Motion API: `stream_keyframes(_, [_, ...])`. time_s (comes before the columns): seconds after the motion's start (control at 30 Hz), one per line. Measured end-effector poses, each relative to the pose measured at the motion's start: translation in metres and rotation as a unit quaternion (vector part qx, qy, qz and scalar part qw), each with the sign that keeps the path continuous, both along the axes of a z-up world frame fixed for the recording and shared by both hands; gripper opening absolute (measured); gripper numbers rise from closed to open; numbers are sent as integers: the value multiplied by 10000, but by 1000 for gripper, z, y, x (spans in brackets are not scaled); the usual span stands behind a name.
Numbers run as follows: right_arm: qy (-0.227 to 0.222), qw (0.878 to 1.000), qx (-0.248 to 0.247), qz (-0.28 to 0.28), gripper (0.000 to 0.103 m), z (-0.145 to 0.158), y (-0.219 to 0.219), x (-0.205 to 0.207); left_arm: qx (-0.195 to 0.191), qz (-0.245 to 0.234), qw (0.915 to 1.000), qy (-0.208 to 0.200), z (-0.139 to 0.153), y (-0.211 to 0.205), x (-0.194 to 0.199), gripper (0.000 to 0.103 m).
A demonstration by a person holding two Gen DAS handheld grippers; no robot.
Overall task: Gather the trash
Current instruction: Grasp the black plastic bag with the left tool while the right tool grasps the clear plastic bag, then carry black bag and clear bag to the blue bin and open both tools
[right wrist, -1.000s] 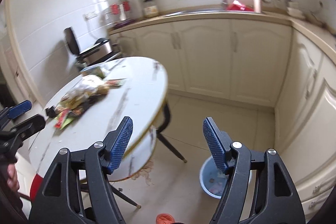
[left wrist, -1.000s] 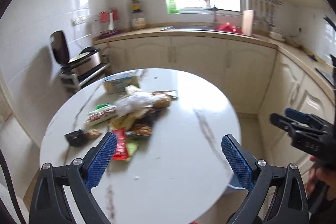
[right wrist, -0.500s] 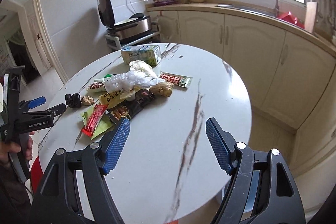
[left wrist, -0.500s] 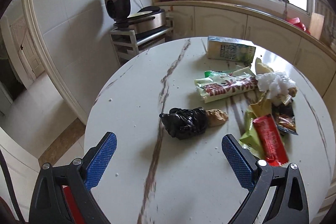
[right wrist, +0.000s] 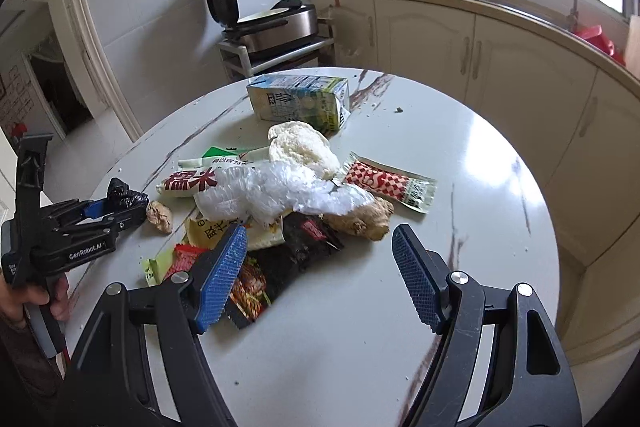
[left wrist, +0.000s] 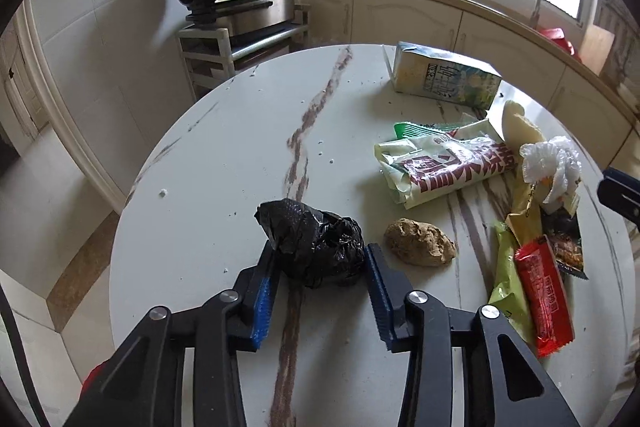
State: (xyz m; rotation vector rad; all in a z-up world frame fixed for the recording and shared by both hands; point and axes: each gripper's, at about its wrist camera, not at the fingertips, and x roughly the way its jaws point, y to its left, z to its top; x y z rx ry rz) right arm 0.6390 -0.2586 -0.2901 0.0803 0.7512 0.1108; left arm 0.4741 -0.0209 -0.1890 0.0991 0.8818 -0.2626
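Trash lay heaped on the round marble table (left wrist: 224, 155), and you had brought your left gripper (left wrist: 320, 269) down around the crumpled black bag (left wrist: 314, 241) at the pile's near edge, its jaws closing with the bag between the pads and seemingly touching both. To finish well, you needed to squeeze until the film bunched firmly, then lift straight up, clear of the brown lump (left wrist: 419, 242) just beside it. Your right gripper (right wrist: 318, 273) hung spread over the wrappers (right wrist: 256, 267), holding nothing. Crumbs dotted the white, brown-veined top; cream cabinets (right wrist: 472, 47), a sink under the window and an appliance cart (left wrist: 244, 31) ringed the room.
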Motion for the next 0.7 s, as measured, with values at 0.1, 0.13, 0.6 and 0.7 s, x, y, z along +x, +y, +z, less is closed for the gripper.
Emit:
stream_keyframes(0.1, [-18, 9999, -17, 165, 73, 2, 13, 16, -77, -40, 9999, -70, 4, 11, 4, 35])
stream_keyframes(0.13, [-15, 9997, -21, 232, 75, 2, 18, 21, -102, -47, 9999, -111, 8, 12, 1, 35])
stream_keyframes(0.6, [-284, 9971, 589, 393, 27, 13, -2, -2, -195, -358, 9964, -738, 67, -1, -73, 35])
stream_keyframes(0.7, [-617, 9950, 738, 262, 28, 34, -22, -32, -247, -525, 9945, -873, 83, -20, -91, 35])
